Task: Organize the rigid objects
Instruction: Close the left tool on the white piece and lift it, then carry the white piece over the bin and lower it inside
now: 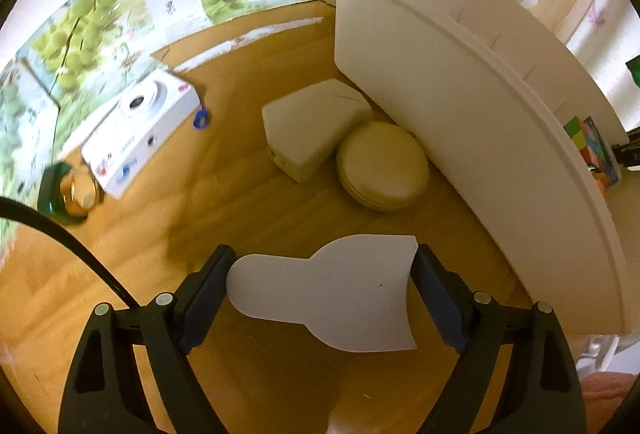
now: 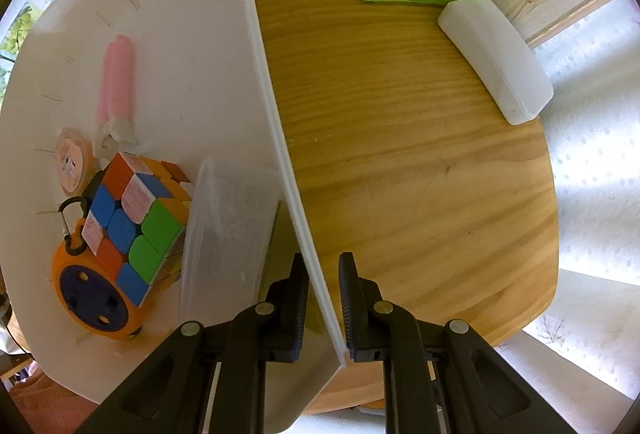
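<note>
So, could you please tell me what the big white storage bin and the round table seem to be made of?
Big white storage bin: probably matte plastic, given its thin moulded rim. Round table: wood or wood veneer, showing grain lines.

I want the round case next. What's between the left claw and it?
Just a flat white piece in the left claw, then bare table up to the round case, in the left wrist view.

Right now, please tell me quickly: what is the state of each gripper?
Left gripper: shut on the flat white divider piece.
Right gripper: its fingers straddle the white bin wall; whether it grips cannot be told.
</note>
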### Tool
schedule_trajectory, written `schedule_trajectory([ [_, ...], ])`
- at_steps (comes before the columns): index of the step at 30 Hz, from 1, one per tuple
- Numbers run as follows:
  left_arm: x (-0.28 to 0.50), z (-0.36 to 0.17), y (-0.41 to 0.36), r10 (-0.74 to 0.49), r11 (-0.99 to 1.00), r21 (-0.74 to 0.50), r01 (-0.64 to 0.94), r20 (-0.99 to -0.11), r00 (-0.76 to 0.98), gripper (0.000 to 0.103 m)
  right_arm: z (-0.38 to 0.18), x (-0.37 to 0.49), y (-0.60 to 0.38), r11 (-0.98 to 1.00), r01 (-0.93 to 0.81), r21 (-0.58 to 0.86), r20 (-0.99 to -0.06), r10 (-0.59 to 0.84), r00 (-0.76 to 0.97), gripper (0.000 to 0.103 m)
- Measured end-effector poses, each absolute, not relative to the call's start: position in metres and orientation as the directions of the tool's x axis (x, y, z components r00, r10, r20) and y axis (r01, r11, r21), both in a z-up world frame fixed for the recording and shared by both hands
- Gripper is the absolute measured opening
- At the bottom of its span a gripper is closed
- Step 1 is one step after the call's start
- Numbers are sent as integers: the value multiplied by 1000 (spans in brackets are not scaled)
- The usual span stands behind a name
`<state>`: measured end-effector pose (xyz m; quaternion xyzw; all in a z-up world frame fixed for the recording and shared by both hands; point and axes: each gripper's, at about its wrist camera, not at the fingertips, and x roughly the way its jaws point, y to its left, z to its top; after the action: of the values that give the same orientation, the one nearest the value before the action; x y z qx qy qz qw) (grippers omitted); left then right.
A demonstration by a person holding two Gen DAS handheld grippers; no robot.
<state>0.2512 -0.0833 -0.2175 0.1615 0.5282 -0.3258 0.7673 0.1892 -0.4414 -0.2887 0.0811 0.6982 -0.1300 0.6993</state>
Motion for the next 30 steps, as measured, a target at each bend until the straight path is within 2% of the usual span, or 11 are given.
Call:
schedule_trajectory([
  [20, 175, -181, -71, -302, 891, -148, 430, -900, 315, 87, -283, 181, -438, 982, 190, -1, -1000, -5, 19, 16],
  [30, 138, -147, -91, -283, 912, -119, 393, -876, 391, 87, -284, 176, -432, 997, 71, 29, -999, 28, 19, 15],
])
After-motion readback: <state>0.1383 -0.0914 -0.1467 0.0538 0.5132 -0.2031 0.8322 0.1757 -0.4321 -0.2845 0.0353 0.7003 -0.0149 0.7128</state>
